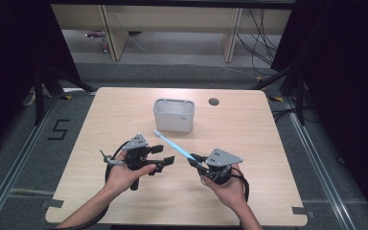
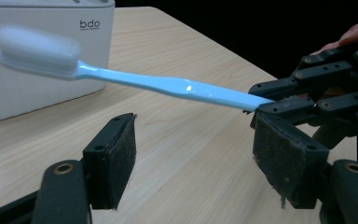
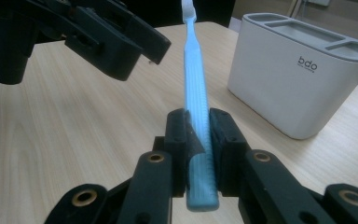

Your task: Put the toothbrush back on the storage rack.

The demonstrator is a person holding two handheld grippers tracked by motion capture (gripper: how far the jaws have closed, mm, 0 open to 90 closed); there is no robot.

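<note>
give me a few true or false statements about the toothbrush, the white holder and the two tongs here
1. The right tongs grip the blue toothbrush by its handle end. True.
2. The left tongs are shut on the brush head. False: their jaws stand open and hold nothing.
3. The toothbrush stands inside the white holder. False: it is held in the air in front of the holder, outside it.
4. The brush head points toward the holder's side of the table. True.
5. The holder lies tipped on its side. False: it stands upright, open top up.
</note>
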